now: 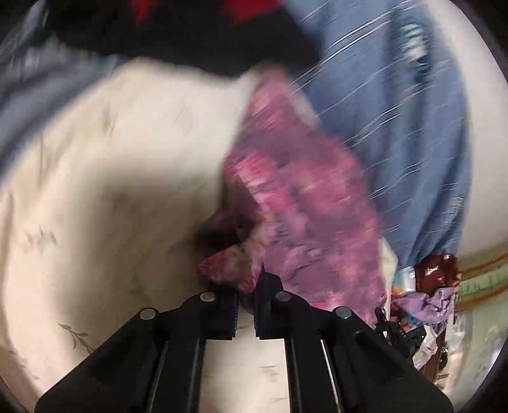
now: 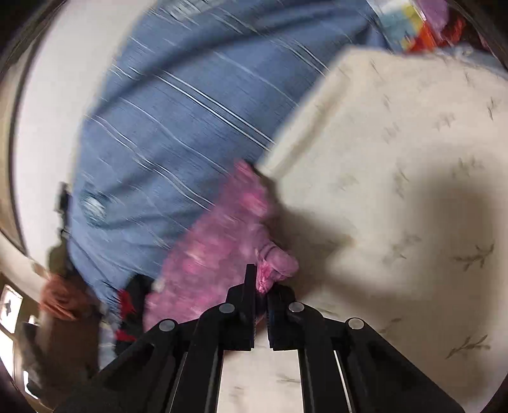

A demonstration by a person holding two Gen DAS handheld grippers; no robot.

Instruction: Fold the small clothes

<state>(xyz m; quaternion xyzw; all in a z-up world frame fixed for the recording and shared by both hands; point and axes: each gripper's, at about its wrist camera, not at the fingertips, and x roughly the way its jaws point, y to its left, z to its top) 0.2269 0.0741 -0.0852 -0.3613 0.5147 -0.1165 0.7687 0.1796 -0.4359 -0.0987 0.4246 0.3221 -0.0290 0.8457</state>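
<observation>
Pink patterned garment (image 1: 298,203) hangs stretched between both tongs above the cream leaf-print sheet (image 1: 104,178), near its edge beside a blue striped cloth (image 1: 397,133). Left gripper (image 1: 245,290) and right gripper (image 2: 261,290) each pinch a bunched corner.

readable text: none
labels/brands: none legible
numbers/signs: none, both views are motion-blurred

A cream sheet (image 1: 104,178) printed with faint leaf sprigs covers the surface. Beside it lies a blue striped cloth (image 1: 397,133), blurred in both views. A black and red fabric (image 1: 177,28) sits beyond the sheet, and a crumpled lilac cloth (image 1: 425,305) lies near the blue one's edge.
</observation>
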